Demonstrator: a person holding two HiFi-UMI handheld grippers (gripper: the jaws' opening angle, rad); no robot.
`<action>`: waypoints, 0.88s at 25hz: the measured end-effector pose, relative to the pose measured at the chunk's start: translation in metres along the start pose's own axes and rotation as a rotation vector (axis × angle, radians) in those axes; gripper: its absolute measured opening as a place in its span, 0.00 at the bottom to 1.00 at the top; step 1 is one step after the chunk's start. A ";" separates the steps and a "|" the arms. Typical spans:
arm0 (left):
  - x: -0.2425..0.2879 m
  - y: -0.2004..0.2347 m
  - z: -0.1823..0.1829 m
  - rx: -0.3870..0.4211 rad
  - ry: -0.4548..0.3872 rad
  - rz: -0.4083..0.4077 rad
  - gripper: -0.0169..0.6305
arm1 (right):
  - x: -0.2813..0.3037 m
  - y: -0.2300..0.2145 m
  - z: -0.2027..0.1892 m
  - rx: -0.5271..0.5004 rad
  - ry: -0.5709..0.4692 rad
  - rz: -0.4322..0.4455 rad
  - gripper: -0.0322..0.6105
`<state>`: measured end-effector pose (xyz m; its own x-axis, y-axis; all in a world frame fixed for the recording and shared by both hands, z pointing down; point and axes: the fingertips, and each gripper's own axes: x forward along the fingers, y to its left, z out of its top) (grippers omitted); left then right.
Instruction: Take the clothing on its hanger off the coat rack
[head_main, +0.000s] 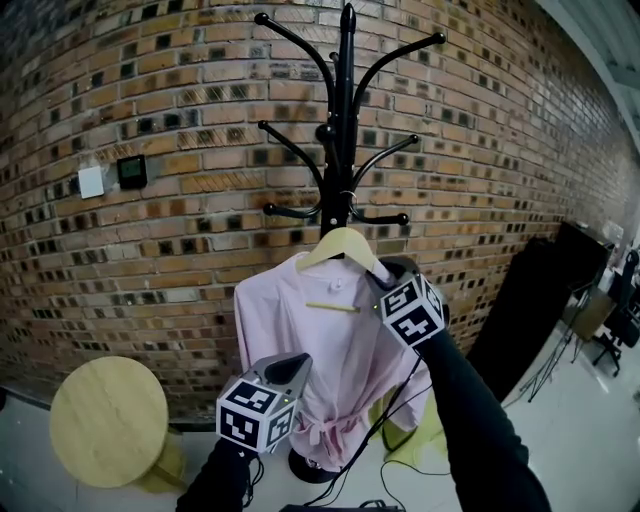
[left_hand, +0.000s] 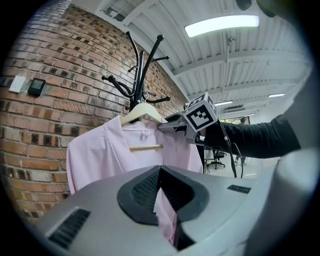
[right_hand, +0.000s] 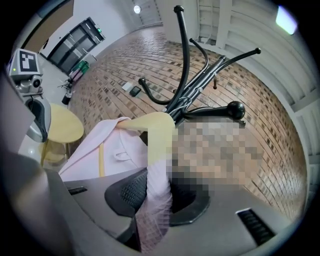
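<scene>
Got the right gripper (head_main: 388, 272) clamped narrow on the shoulder end of the wooden hanger (head_main: 340, 243), with pink robe (head_main: 330, 330) cloth pinched in too. Same deal lower down with the left gripper (head_main: 296, 364), nearly closed on a fold of the robe's front. Hooked up by the lower arms of the black coat rack (head_main: 345, 120), just above the right gripper; can't tell whether actually resting on one. Yellow stool (head_main: 108, 420) well off to the left gripper's left.
</scene>
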<state>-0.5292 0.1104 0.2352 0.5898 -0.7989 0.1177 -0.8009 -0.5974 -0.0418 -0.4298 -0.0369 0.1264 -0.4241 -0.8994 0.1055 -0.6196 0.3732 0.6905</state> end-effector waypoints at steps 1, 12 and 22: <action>0.000 0.000 -0.001 -0.001 -0.001 0.001 0.05 | -0.002 -0.005 0.002 0.005 -0.004 -0.007 0.17; -0.001 -0.005 -0.002 0.002 -0.008 -0.004 0.05 | -0.022 -0.020 0.011 0.011 -0.034 -0.030 0.17; -0.006 -0.015 0.004 0.009 -0.021 -0.013 0.05 | -0.059 -0.030 0.021 -0.025 -0.070 -0.060 0.17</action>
<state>-0.5201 0.1235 0.2310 0.6022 -0.7923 0.0979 -0.7923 -0.6082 -0.0492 -0.3999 0.0097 0.0844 -0.4326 -0.9015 0.0141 -0.6290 0.3130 0.7116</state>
